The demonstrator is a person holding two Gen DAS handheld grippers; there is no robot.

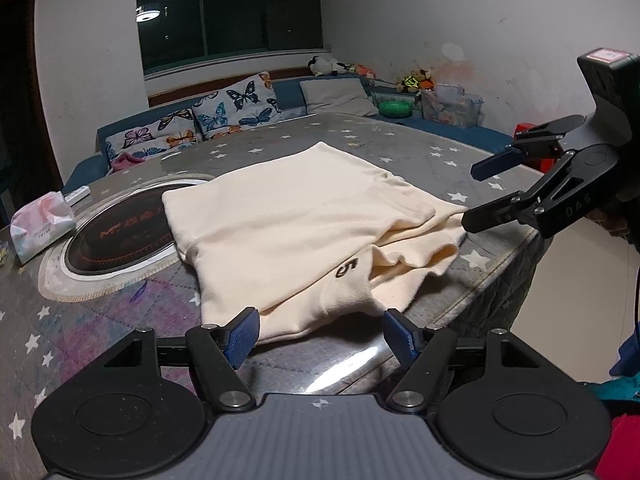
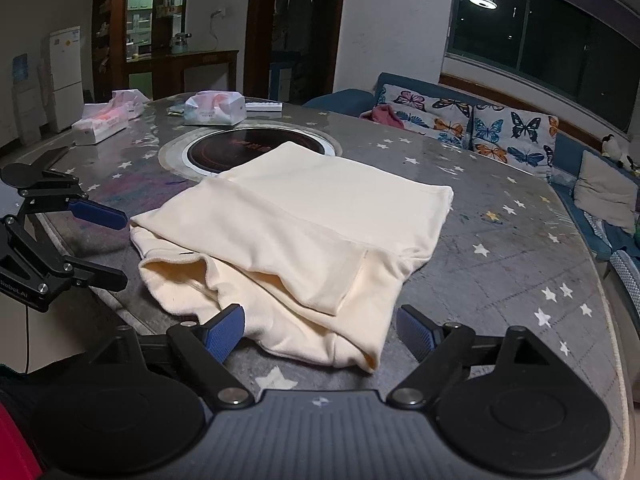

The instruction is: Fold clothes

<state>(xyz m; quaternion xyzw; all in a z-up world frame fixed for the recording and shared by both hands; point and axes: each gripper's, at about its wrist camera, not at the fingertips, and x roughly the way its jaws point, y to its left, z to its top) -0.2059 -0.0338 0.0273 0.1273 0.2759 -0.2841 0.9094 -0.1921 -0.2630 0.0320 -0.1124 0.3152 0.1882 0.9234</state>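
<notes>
On the table: a cream garment (image 1: 288,216) lies on the star-patterned tablecloth (image 2: 500,264), one far corner draped over the round black hotplate (image 1: 116,236) set into the middle; its near edge sits close to the table's rim

Fold so far: sides look turned in to make a rough rectangle; a flat panel lies across the top; below it the layers bunch and gape, a loose flap (image 2: 184,280) open at the corner; a small dark mark (image 1: 347,269) shows on the near edge

Left gripper (image 1: 320,334): jaws spread wide, blue pads either side of the near hem, nothing between them; hovering just short of the cloth, touching it or not I cannot tell

Right gripper (image 2: 320,330): also wide open and empty-handed; poised at the other near corner, above the folded edge

Done, by my reading: the lengthwise folds are in; the shape is narrow and fairly square at the far end

Left to do: at least one crosswise fold to halve it; the rumpled near end wants smoothing first, or the bundle will come out lumpy

Bystanders: tissue packs (image 2: 214,109) beyond the hotplate, butterfly cushions (image 1: 236,106) on the blue sofa behind; all well apart from the action
</notes>
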